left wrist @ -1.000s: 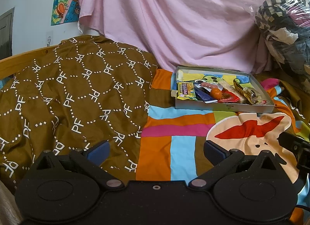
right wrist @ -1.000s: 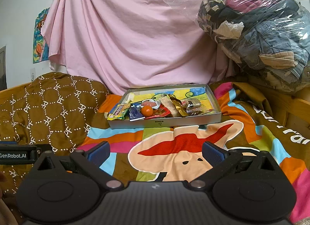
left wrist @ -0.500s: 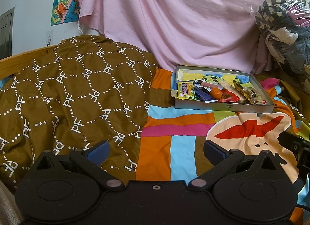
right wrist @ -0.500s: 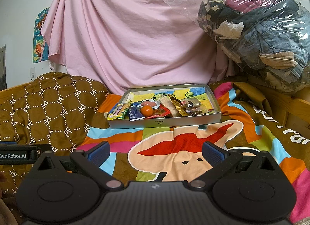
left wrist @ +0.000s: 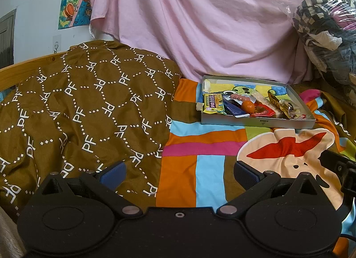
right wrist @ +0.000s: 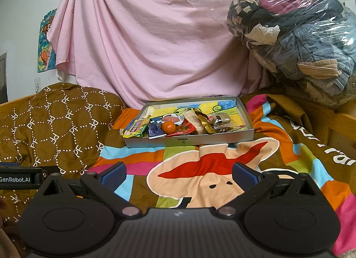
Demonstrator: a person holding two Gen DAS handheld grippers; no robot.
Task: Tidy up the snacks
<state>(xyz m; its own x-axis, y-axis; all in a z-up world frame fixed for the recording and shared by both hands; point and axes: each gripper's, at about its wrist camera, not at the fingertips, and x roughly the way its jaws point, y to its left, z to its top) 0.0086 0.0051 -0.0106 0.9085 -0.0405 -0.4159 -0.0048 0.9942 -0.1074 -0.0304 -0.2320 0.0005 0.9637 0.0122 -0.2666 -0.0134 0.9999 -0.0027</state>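
Both grippers empty, fingers spread. Tray point(right wrist: 189, 141) of snacks point(right wrist: 168, 126) sits on the blanket point(right wrist: 213, 169), dead ahead of your right gripper point(right wrist: 179, 172), long axis crosswise. From left gripper point(left wrist: 179, 172) it's off right. Lead with right.

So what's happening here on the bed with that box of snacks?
A person holds two grippers, both open and empty, above a colourful blanket. The left gripper and right gripper both face a shallow grey box lying on the blanket, holding a jumble of snack packets and a small orange fruit. Neither gripper touches the box, so sorting has not visibly begun.
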